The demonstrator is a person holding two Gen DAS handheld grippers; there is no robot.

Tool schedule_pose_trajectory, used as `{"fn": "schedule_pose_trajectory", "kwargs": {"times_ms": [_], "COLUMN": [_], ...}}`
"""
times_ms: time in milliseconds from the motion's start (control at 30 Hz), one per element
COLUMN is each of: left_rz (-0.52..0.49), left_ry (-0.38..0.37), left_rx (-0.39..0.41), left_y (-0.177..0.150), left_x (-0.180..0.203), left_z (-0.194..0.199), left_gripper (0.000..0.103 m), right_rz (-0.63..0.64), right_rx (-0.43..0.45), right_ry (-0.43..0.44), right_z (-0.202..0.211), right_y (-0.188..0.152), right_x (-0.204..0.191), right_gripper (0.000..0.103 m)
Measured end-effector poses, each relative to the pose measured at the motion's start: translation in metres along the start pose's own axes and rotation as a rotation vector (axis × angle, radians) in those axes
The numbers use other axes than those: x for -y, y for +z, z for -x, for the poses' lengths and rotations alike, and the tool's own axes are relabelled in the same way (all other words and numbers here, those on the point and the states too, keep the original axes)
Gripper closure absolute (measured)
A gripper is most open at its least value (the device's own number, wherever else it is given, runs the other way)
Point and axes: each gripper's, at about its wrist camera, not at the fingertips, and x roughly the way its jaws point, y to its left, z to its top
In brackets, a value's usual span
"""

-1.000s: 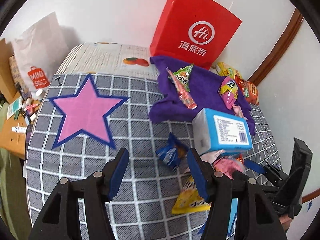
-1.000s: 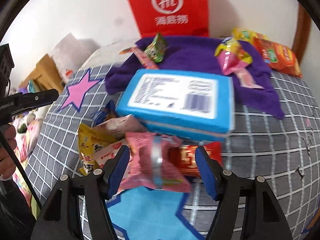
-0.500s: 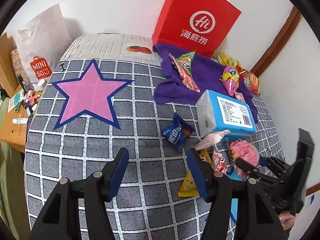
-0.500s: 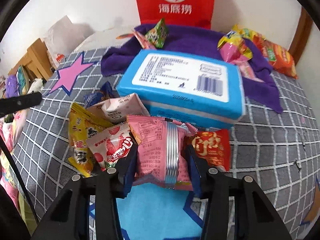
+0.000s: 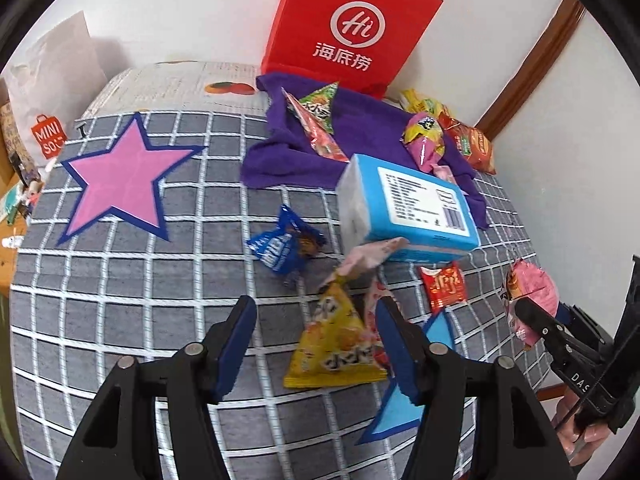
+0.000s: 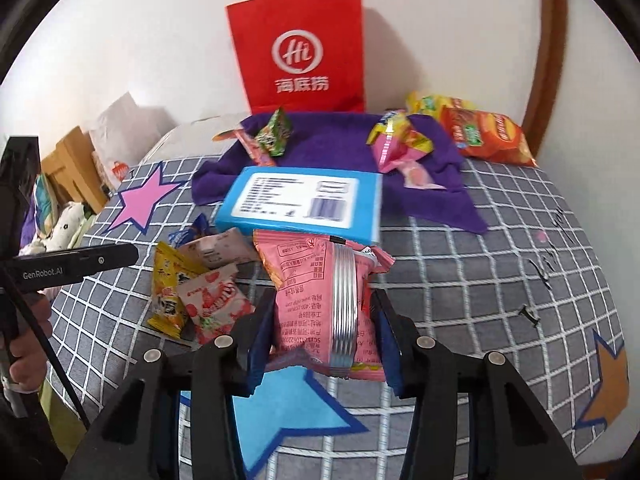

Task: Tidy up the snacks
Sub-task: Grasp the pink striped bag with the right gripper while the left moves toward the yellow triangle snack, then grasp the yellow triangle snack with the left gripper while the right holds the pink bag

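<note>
My right gripper (image 6: pixel 322 320) is shut on a pink snack packet (image 6: pixel 320 292) with a silver seam, held just above the blue star patch (image 6: pixel 280 408). The left wrist view shows the same packet (image 5: pixel 528 292) lifted at the far right. My left gripper (image 5: pixel 314 320) hangs over the checked bedspread (image 5: pixel 120 320). Its jaws are opening, and a yellow triangular packet (image 5: pixel 336 344) lies between the fingers without touching the pads. A strawberry packet (image 6: pixel 212 300), a pale pink packet (image 5: pixel 368 256) and a small red packet (image 5: pixel 444 286) lie close by.
A blue tissue pack (image 5: pixel 408 208) lies beyond the pile, on the edge of a purple cloth (image 5: pixel 360 136) holding several snacks. A red paper bag (image 5: pixel 352 32) stands against the wall. A blue packet (image 5: pixel 280 252) lies left of the pile, with the pink star patch (image 5: pixel 120 176) further left.
My right gripper has shut on the pink packet and lifted it off the pile. The left gripper has moved forward over the yellow packet.
</note>
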Motion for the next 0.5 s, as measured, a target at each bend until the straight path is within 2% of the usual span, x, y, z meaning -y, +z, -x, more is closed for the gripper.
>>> {"fn": "schedule_pose_trajectory", "kwargs": {"times_ms": [133,400,500], "left_rz": [0.003,0.017,0.017], "left_ry": [-0.009,0.103,0.148], "left_rx": [-0.012,-0.025,-0.035], "left_y": [-0.005,-0.010,-0.010], "left_x": [0.009,0.013,0.012], "left_z": [-0.009,-0.036,-0.045], "left_gripper": [0.038,0.038,0.040], "right_rz": [-0.017,-0.082,-0.099], "right_rx": [-0.003,-0.055,-0.062], "right_ry": [-0.062,-0.108,-0.092], "right_z": [-0.004,-0.033,-0.040], "right_y": [-0.009,-0.031,-0.034], "right_x": [0.024,0.067,0.079], "right_gripper": [0.057,0.057,0.057]}}
